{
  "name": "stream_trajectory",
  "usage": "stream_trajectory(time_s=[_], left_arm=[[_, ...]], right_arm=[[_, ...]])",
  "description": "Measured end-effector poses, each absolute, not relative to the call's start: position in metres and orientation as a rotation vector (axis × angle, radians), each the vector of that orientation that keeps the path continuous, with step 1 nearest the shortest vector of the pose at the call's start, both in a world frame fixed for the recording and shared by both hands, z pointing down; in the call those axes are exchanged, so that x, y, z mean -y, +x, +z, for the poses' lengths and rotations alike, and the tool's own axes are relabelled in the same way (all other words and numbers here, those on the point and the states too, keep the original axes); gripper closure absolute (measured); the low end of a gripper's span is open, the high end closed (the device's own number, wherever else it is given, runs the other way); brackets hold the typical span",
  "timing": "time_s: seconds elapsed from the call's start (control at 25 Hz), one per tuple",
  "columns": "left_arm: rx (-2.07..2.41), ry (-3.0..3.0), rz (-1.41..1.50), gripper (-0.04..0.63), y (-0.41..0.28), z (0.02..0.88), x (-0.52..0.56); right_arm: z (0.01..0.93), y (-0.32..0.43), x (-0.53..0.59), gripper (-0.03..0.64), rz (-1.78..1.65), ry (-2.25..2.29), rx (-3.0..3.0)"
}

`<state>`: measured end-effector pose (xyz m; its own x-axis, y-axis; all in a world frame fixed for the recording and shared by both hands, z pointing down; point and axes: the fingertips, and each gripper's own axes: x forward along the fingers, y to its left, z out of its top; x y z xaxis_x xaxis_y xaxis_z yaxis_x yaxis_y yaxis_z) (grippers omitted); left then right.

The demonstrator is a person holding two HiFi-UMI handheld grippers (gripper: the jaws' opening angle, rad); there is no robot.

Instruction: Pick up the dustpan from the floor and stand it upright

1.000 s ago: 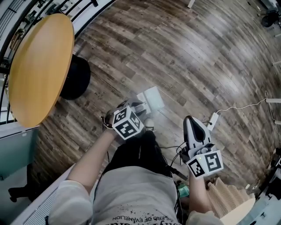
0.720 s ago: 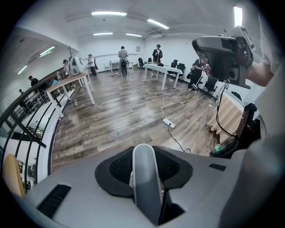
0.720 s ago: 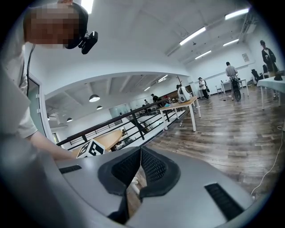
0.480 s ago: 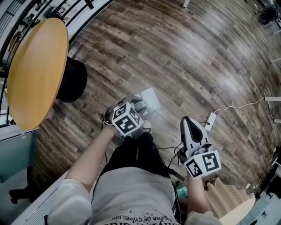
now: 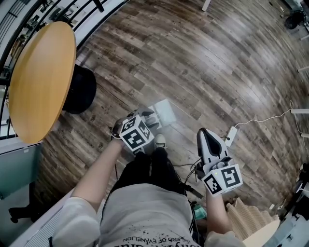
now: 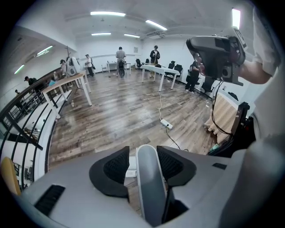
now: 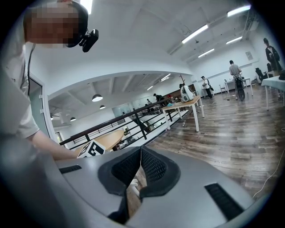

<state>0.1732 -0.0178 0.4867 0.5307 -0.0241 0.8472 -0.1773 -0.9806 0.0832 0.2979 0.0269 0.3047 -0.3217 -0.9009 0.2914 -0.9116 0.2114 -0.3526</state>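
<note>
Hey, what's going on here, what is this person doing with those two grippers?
A person stands on a wooden floor with a gripper in each hand. The left gripper is at the pale dustpan by their feet. The handle stands between its jaws, which have just been opening. A gap shows beside the handle, so this looks like a release. The right gripper is shut and empty, held off to the side.

Wood-plank flr (image 5: 217,58), rnd tan table (image 5: 43,77), blk railing (image 7: 139,124), ceiling strip lights (image 6: 107,13); prob chairs (image 6: 176,69) far end.
</note>
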Motion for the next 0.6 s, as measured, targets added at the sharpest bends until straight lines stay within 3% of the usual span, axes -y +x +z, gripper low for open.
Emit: stream_trajectory(time_s=[0.2, 0.4, 0.6], left_arm=[[0.144, 2.624, 1.379, 0.353, 0.166, 0.468, 0.018], [0.209, 2.663, 1.245, 0.354, 0.152, 0.427, 0.022], [0.427, 2.691, 0.906, 0.465, 0.137, 0.362, 0.021]], right_arm=[[0.299, 0.289, -0.020, 0.591, 0.717, 1.790, 2.448], [0.289, 0.281, -0.010, 0.591, 0.665, 1.771, 2.460], [0.271, 0.267, -0.004, 0.591, 0.581, 1.747, 2.480]])
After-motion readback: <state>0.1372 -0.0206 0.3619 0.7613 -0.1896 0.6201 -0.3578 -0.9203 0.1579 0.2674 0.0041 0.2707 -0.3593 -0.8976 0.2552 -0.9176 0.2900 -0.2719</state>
